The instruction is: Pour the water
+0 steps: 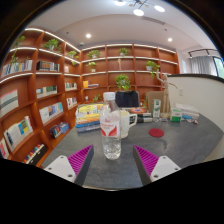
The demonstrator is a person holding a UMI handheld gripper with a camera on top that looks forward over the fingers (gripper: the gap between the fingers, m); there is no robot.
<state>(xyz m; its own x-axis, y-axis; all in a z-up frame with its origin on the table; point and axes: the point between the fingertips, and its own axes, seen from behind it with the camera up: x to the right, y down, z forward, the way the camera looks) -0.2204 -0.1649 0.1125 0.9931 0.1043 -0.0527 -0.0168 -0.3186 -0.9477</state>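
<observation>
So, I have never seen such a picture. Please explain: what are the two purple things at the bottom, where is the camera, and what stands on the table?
The camera rides on a hand-held gripper that a person carries; no robot arm is here. The purple things are pads on its two fingers. The fingers are open and hold nothing. A clear plastic bottle stands upright on the grey table, just ahead of the fingers. Beyond it lie a red round object and other small items that are hard to identify. Bookshelves line the walls.
</observation>
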